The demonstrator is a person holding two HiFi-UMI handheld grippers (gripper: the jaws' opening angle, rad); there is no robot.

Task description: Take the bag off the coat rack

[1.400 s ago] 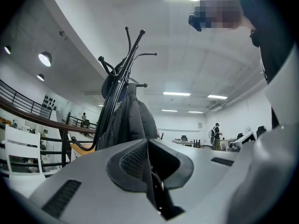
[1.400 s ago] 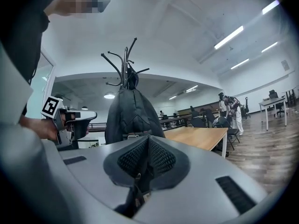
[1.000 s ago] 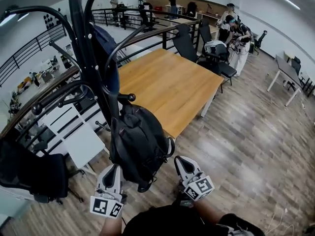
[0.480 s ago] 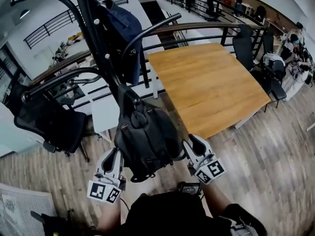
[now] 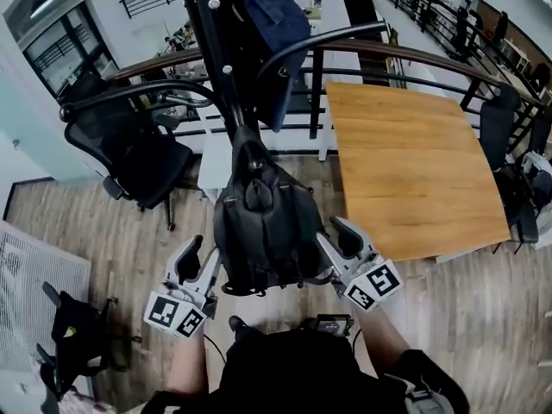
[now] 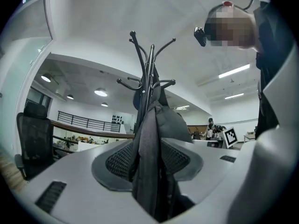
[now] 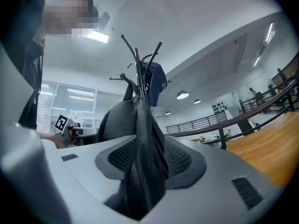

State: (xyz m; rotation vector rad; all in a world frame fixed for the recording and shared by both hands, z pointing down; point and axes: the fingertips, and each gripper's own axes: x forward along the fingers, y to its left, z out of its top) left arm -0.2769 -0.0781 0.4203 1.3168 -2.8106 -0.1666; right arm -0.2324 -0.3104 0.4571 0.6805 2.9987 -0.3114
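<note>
Left gripper (image 5: 200, 261) and right gripper (image 5: 335, 241) flank the lower half of the black bag (image 5: 263, 222), one at each side. Both slant up and inward from bare forearms held low in front of the person. The jaws of both are opening. In each gripper view a fold of the bag's dark fabric stands between the two mesh pads, which are set well apart (nothing is clamped).

The bag hangs by its top from the black coat rack (image 5: 226, 84), above the wood floor (image 5: 483, 317) and just beside the wooden counter (image 5: 414, 162). A blue jacket (image 5: 276, 20) hangs higher on the same rack, and its small white print is too small to read. Each gripper's cube (image 5: 177, 315) bears black-and-white square markers (patterns, not words).
</note>
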